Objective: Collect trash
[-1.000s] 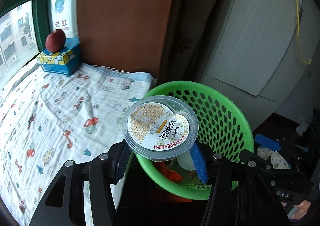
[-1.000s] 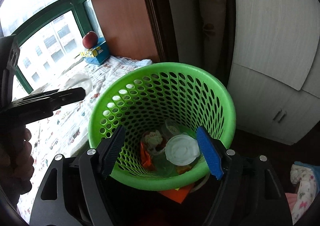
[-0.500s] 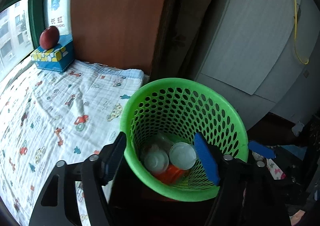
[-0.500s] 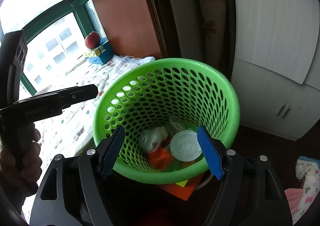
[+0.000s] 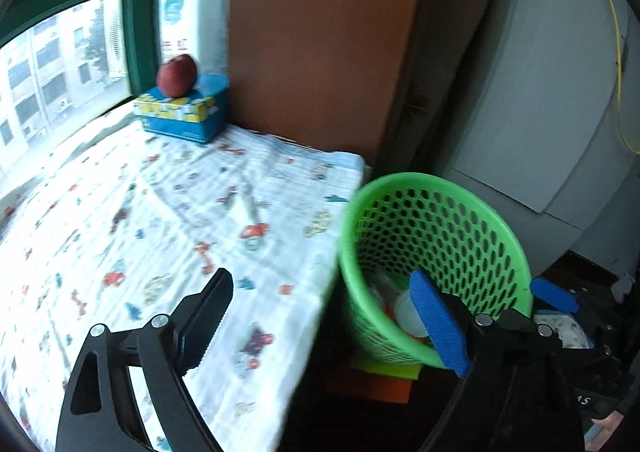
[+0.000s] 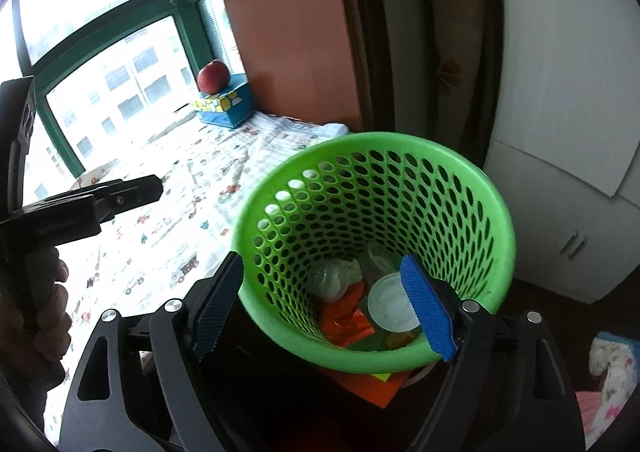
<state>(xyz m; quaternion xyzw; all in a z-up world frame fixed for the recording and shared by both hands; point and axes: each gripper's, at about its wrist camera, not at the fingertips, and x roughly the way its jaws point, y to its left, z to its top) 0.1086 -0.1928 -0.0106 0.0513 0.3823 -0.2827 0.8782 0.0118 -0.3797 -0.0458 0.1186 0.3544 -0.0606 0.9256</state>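
Note:
A green perforated basket [image 6: 496, 228] stands on the floor beside the bed; it also shows in the left wrist view [image 5: 504, 228]. Inside lie a round clear lidded container [image 6: 330, 278], a white lid [image 6: 390, 302] and an orange wrapper [image 6: 344, 320]. My right gripper [image 6: 324, 304] is open and empty just above the basket's near rim. My left gripper [image 5: 324, 316] is open and empty, over the bed's edge to the left of the basket. It shows as a black arm in the right wrist view [image 6: 84, 204].
A bed with a cartoon-print sheet [image 5: 140, 220] fills the left. A red apple [image 5: 176, 74] sits on a blue tissue box [image 5: 184, 112] by the window. A brown wardrobe panel [image 5: 320, 32] and white cabinets [image 6: 568, 220] stand behind the basket. Orange and yellow paper [image 6: 376, 384] lies under it.
One second ago my left gripper held the round lidded container over the basket. It opened, the container dropped in, and the left gripper has swung left toward the bed.

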